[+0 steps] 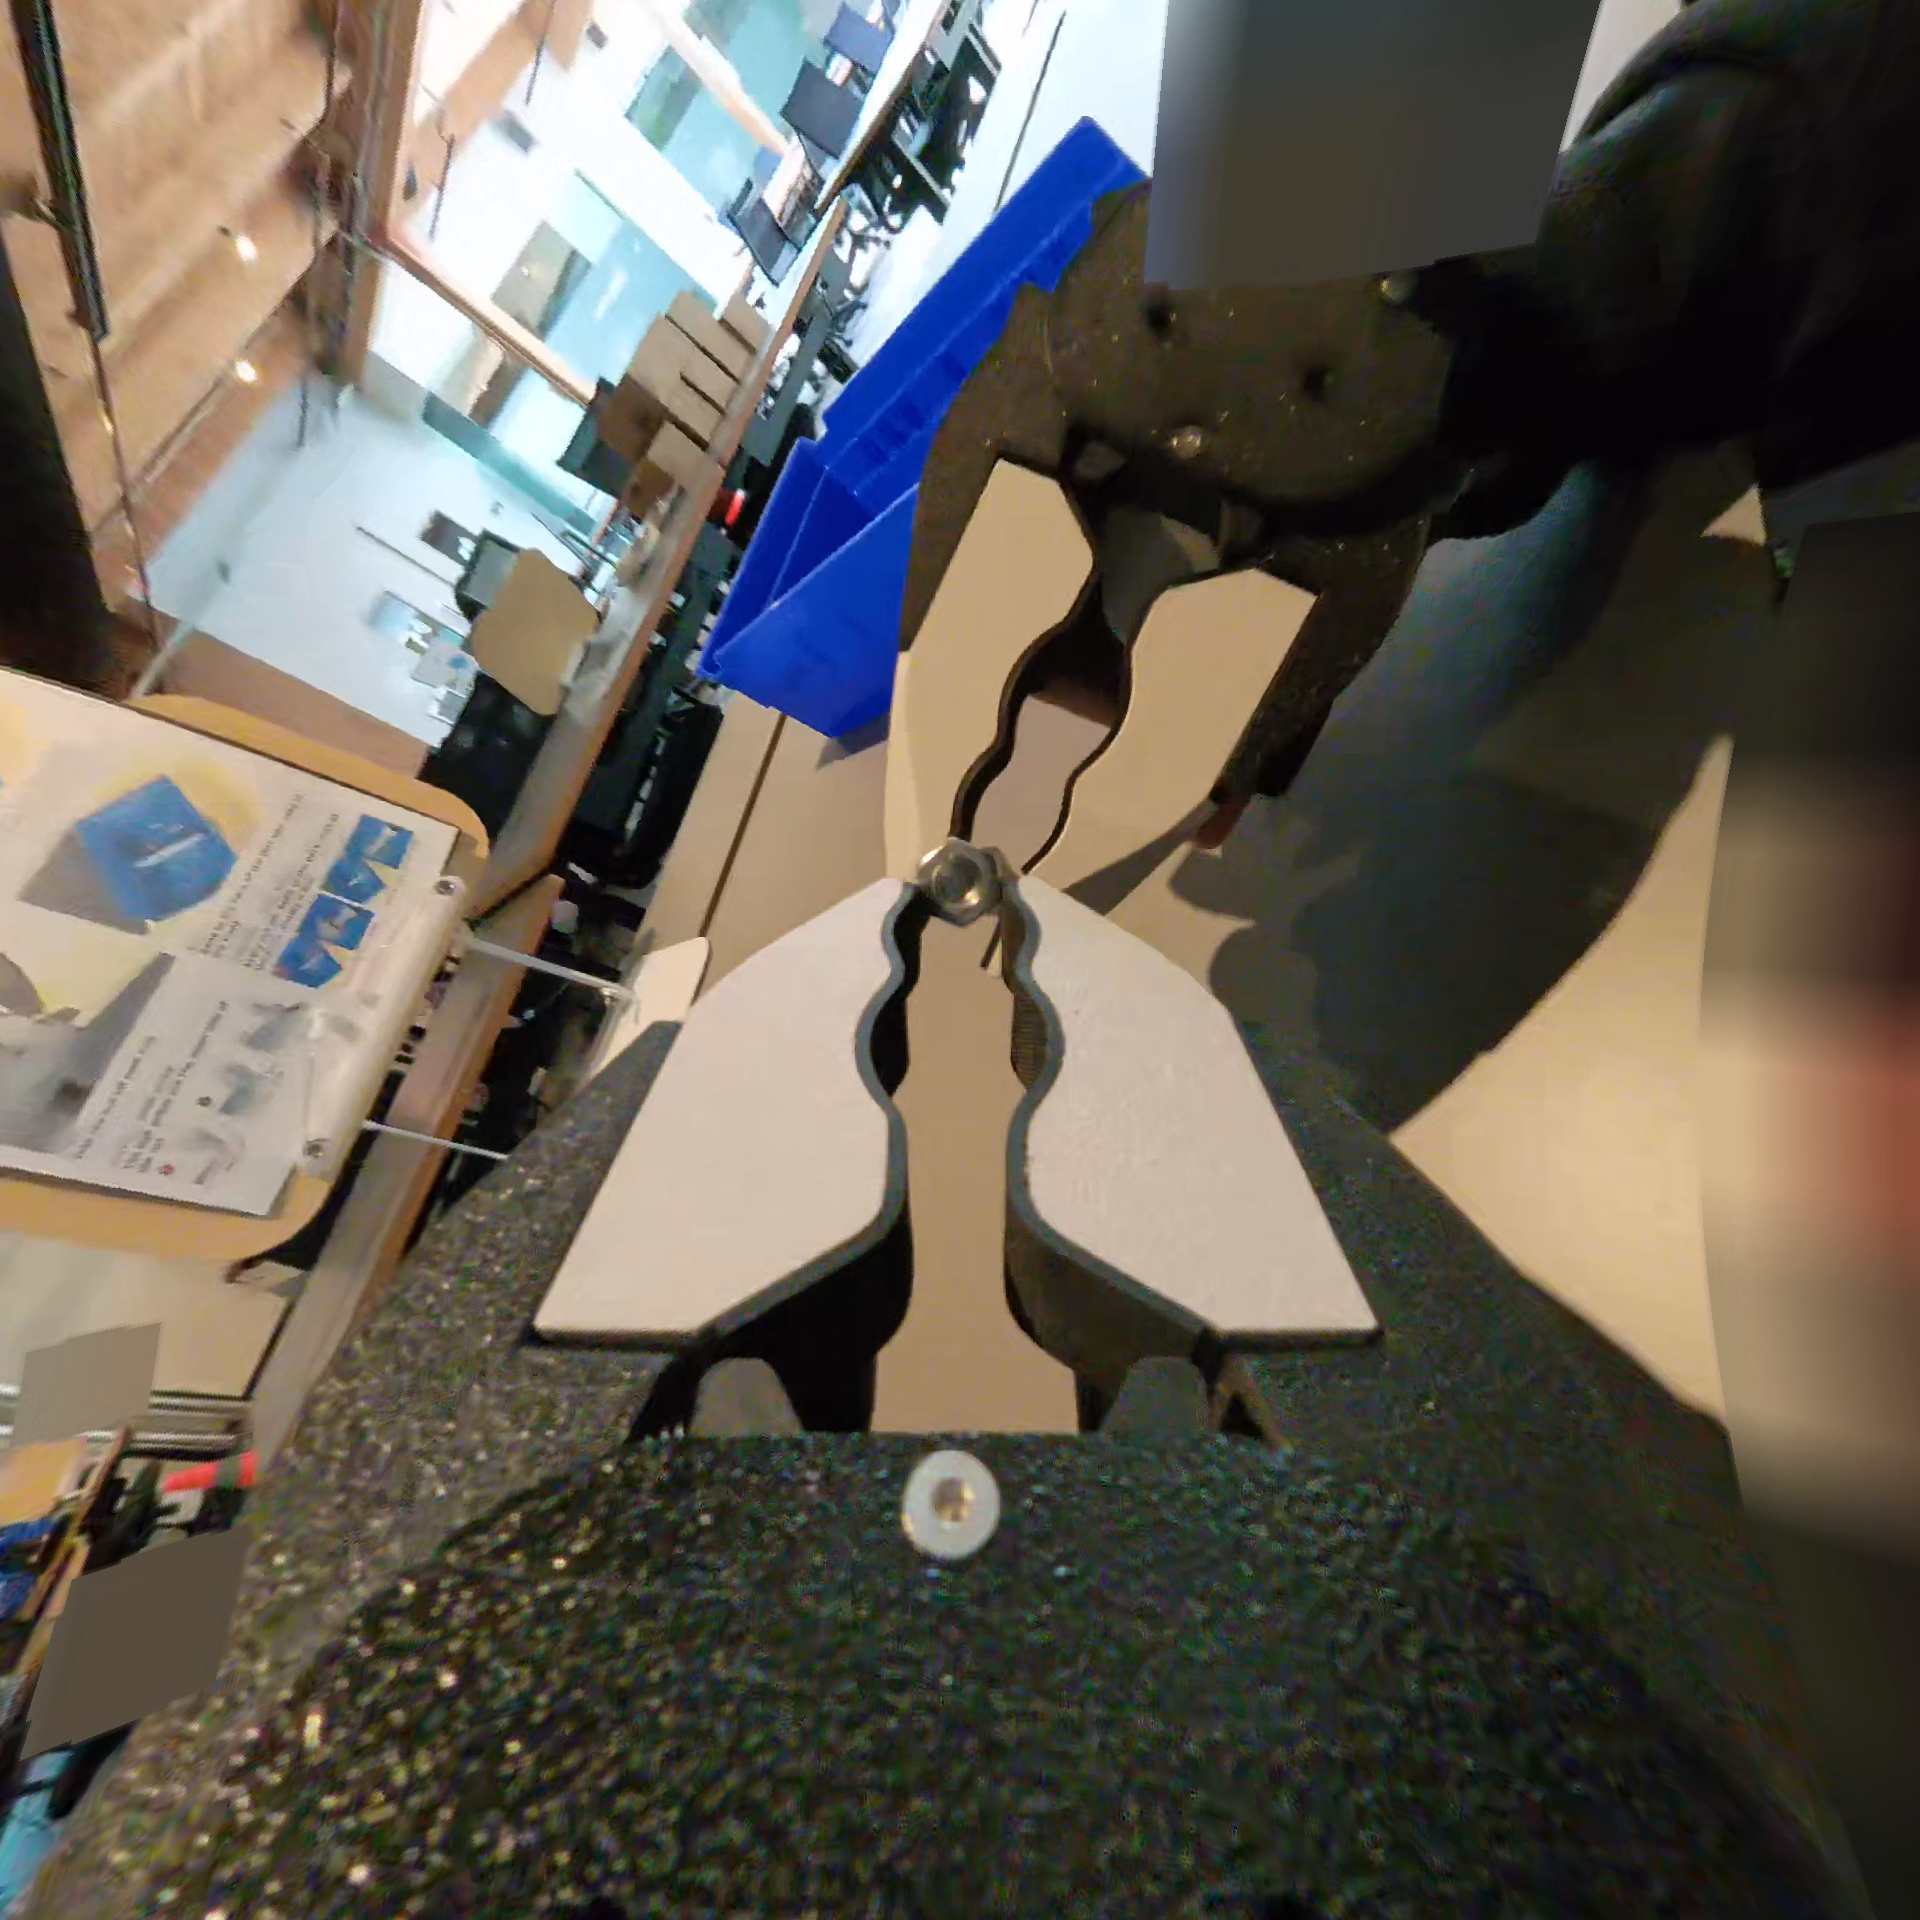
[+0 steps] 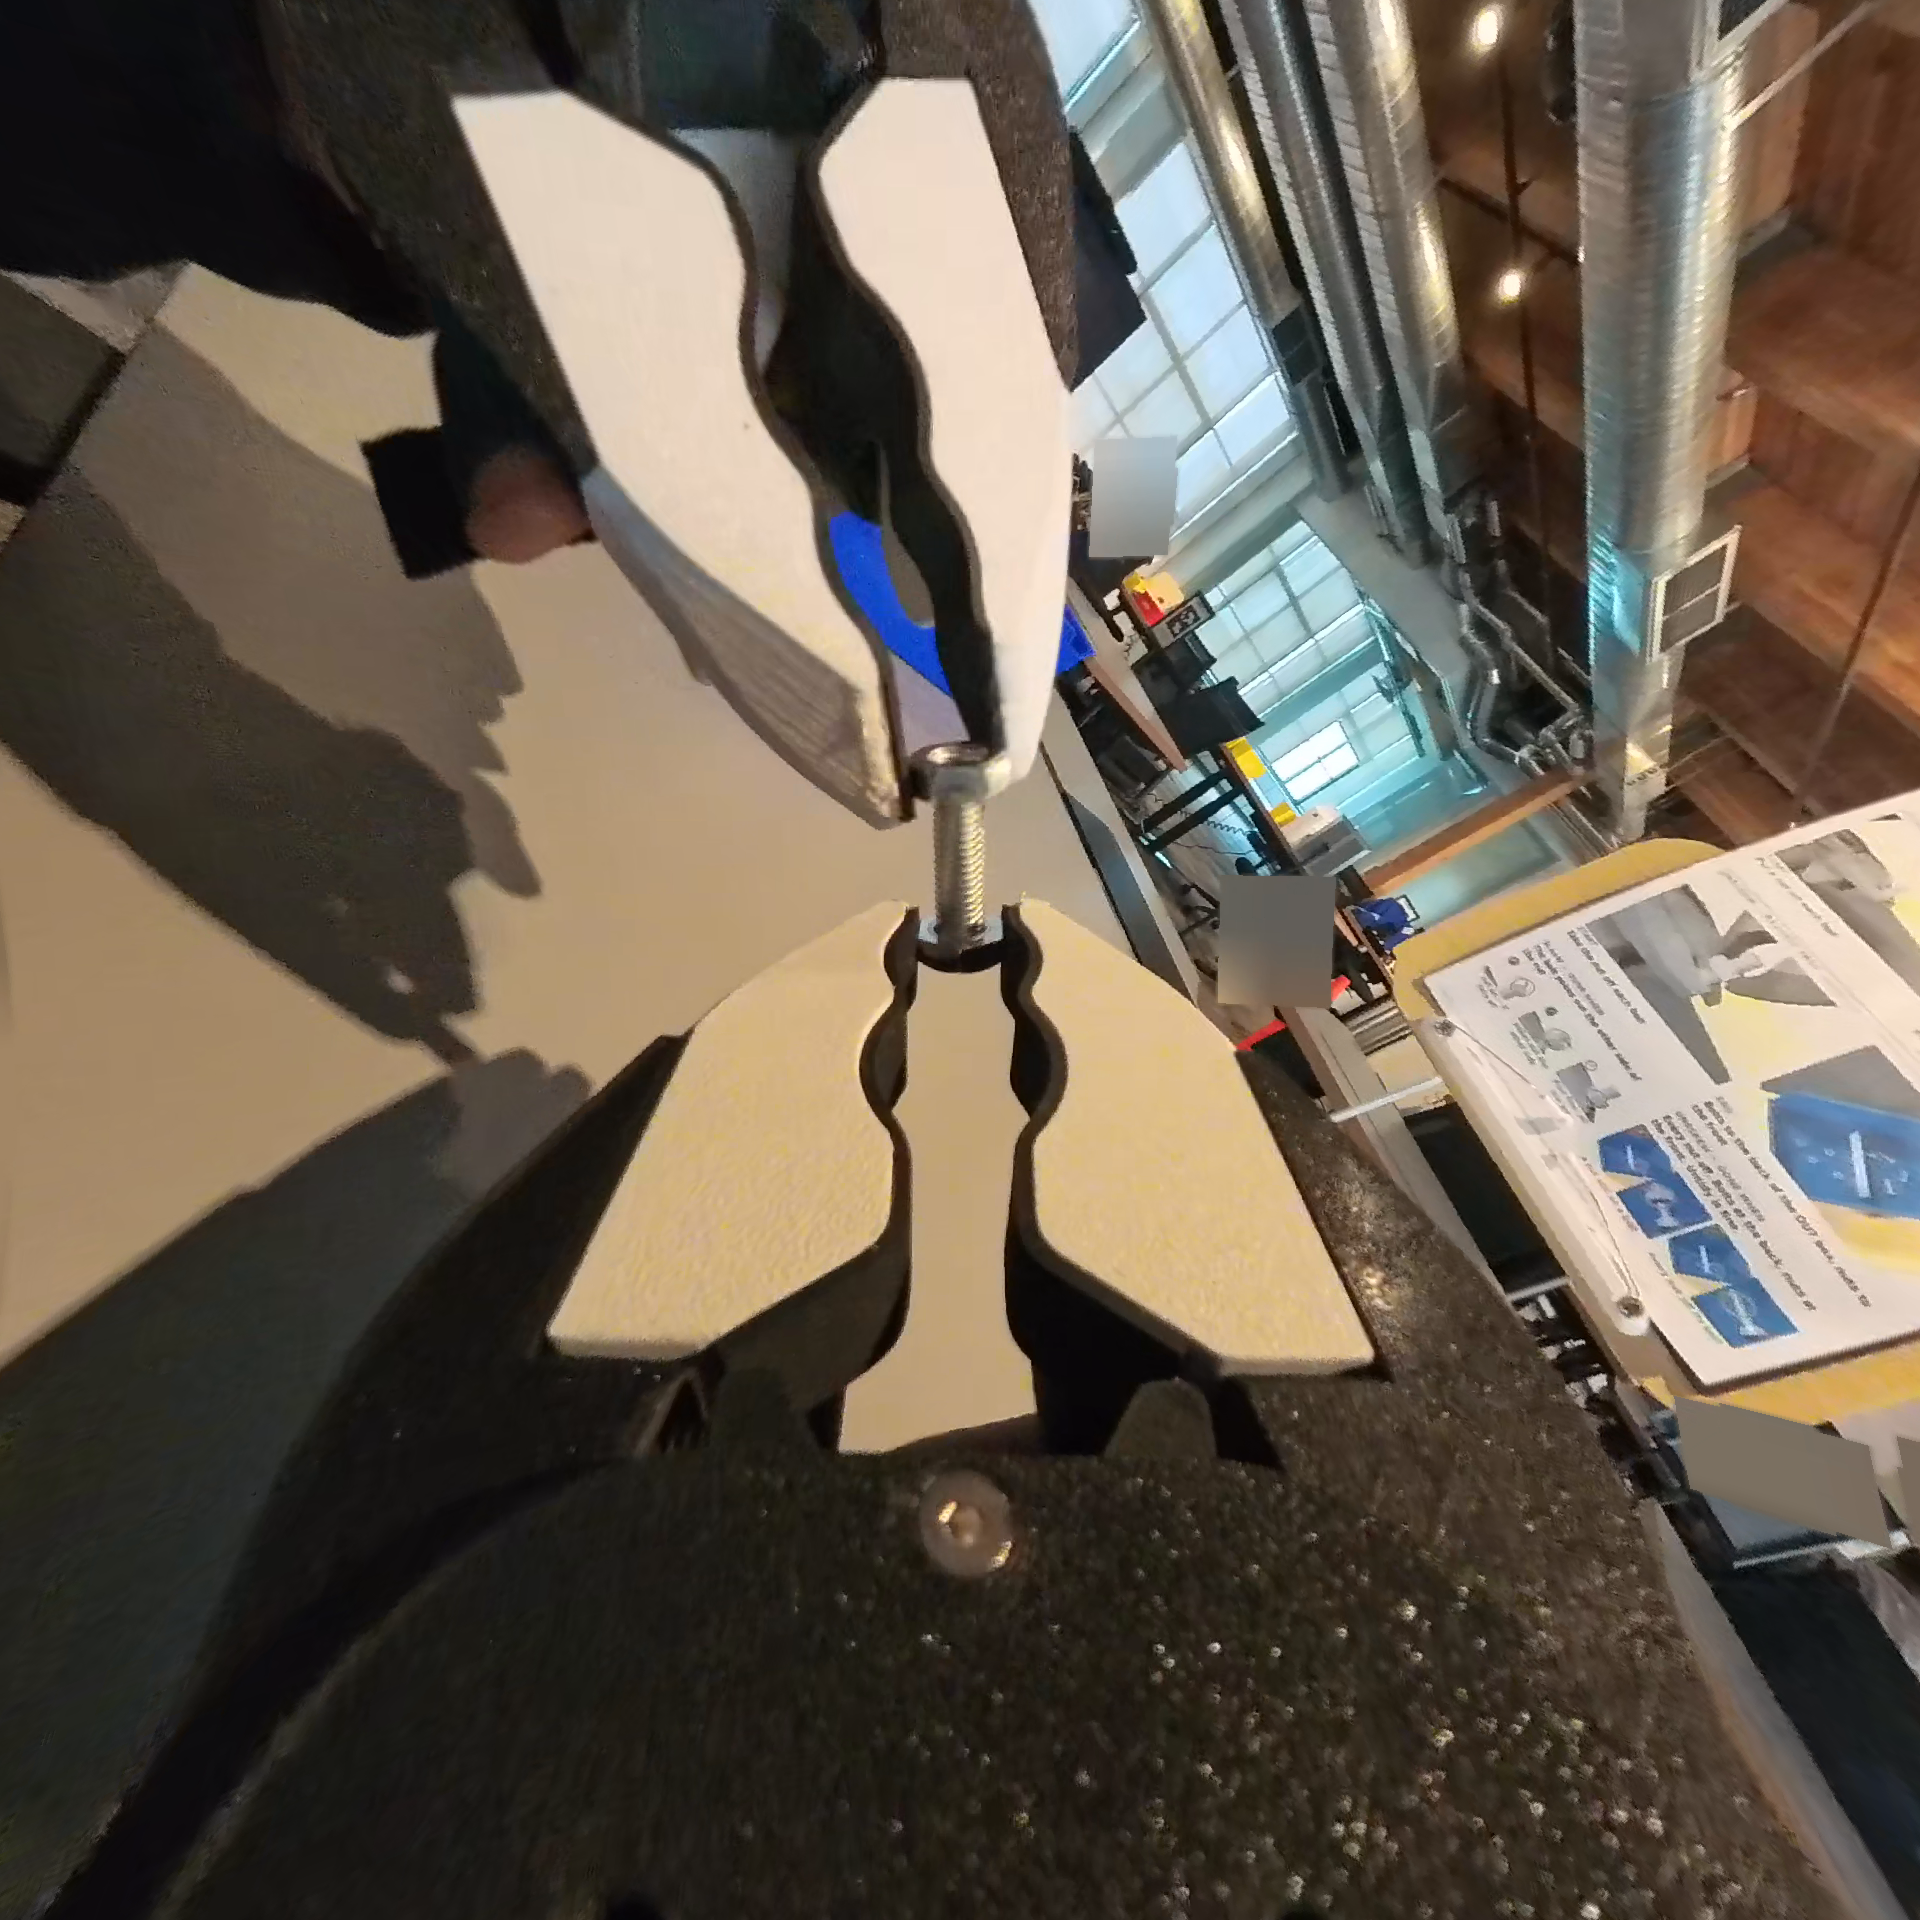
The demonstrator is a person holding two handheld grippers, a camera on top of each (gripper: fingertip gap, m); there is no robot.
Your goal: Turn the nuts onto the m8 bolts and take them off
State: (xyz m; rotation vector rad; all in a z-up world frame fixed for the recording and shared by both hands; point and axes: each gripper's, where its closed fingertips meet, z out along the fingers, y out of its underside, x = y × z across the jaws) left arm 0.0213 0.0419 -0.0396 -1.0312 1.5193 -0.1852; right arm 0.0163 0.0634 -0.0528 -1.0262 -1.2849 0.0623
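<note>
A silver hex nut (image 1: 958, 881) sits between the tips of my left gripper (image 1: 958, 902), which is shut on it. In the right wrist view the nut (image 2: 956, 767) is on the far end of a threaded bolt (image 2: 956, 862), held by the left gripper (image 2: 951, 781) coming down from above. My right gripper (image 2: 958, 932) is shut on the bolt's near end, which is dark and partly hidden between its tips. In the left wrist view the right gripper (image 1: 987, 840) faces mine tip to tip just behind the nut. Both are held in the air above the pale table (image 2: 260, 935).
A blue bin (image 1: 862, 561) stands on the table behind the grippers. A wooden board with an instruction sheet (image 1: 208, 987) stands at the table's side; it also shows in the right wrist view (image 2: 1714, 1143). A person's gloved hand (image 2: 488, 499) holds the left gripper. Left and right tips are no more than a few centimetres apart.
</note>
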